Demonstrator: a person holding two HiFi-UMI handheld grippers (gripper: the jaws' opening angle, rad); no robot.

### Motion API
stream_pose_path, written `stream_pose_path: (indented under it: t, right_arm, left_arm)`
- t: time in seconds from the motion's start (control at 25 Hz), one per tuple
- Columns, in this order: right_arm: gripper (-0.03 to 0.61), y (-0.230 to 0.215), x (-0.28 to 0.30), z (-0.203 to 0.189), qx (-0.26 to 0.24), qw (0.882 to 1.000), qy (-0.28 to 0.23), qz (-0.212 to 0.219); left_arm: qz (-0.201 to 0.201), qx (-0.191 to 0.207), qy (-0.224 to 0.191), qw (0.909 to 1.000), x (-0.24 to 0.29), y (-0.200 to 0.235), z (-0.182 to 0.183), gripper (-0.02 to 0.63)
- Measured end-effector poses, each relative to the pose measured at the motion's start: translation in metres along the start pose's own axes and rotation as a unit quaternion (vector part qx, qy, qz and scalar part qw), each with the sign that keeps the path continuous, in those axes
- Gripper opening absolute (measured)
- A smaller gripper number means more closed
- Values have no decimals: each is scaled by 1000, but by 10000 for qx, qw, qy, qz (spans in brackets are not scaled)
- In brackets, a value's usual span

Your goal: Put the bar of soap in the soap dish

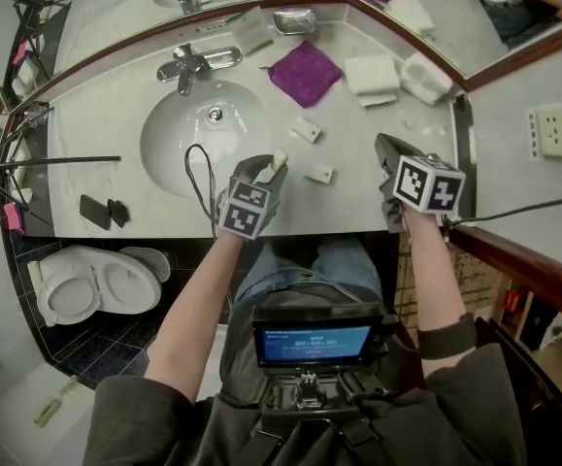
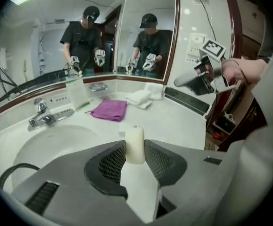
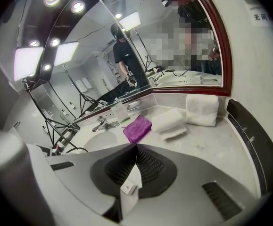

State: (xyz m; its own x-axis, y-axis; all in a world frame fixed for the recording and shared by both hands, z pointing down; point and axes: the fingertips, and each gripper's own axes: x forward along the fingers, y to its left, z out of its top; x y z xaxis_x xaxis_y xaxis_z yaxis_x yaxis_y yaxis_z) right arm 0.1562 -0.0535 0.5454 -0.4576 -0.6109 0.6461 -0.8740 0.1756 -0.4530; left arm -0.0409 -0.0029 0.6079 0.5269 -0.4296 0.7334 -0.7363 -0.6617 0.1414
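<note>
A cream bar of soap (image 2: pixel 135 145) stands upright between the jaws of my left gripper (image 2: pixel 135 157), which is shut on it. In the head view this gripper (image 1: pixel 273 170) hangs over the counter's front edge, just right of the sink basin (image 1: pixel 179 134), with the soap (image 1: pixel 280 158) poking out of its tip. The metal soap dish (image 1: pixel 293 20) sits far back against the mirror; it also shows as a soap dish (image 2: pixel 98 86) beyond the purple cloth. My right gripper (image 1: pixel 383 144) hovers at the counter's right front, jaws closed tip to tip (image 3: pixel 136 146). A small white tag (image 3: pixel 129 188) lies low between them.
A purple cloth (image 1: pixel 305 72) and folded white towels (image 1: pixel 372 74) lie between me and the dish. Two small white packets (image 1: pixel 307 129) rest right of the basin. The faucet (image 1: pixel 197 63) stands behind the basin, a black cable (image 1: pixel 198 178) loops at the front, and mirrors enclose the back.
</note>
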Motion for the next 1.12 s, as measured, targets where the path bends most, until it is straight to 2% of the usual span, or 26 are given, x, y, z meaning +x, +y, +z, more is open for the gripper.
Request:
stream_pose_path:
  t: [0.2, 0.36, 0.48, 0.6, 0.76, 1.04, 1.08, 1.12]
  right_arm:
    - [12, -5, -5, -5, -26, 10000, 38, -40]
    - [12, -10, -10, -9, 13, 9999, 40, -91]
    - [12, -11, -13, -9, 42, 9999, 9, -125]
    - [12, -14, -15, -10, 72, 9999, -9, -157]
    - [12, -17, -18, -10, 109, 9997, -34, -204]
    - [12, -23, -18, -12, 150, 9996, -26, -247]
    - [12, -23, -17, -12, 153, 9996, -24, -246]
    - [12, -23, -17, -11, 154, 9996, -21, -246]
  left_arm:
    - [-49, -77, 699, 9975, 23, -12, -56, 120]
    - [-237, -150, 931, 9953, 34, -18, -63, 120]
    - [-138, -221, 1083, 9938, 43, -10, -69, 120]
    - [-33, -242, 1212, 9923, 50, -6, -70, 120]
    - [-169, -375, 1277, 9910, 67, -13, -82, 121]
    - [-45, -380, 1339, 9903, 77, -12, -88, 127]
    - [-52, -394, 1320, 9905, 77, -13, -88, 138]
    - [-69, -410, 1296, 9907, 78, -13, -87, 186]
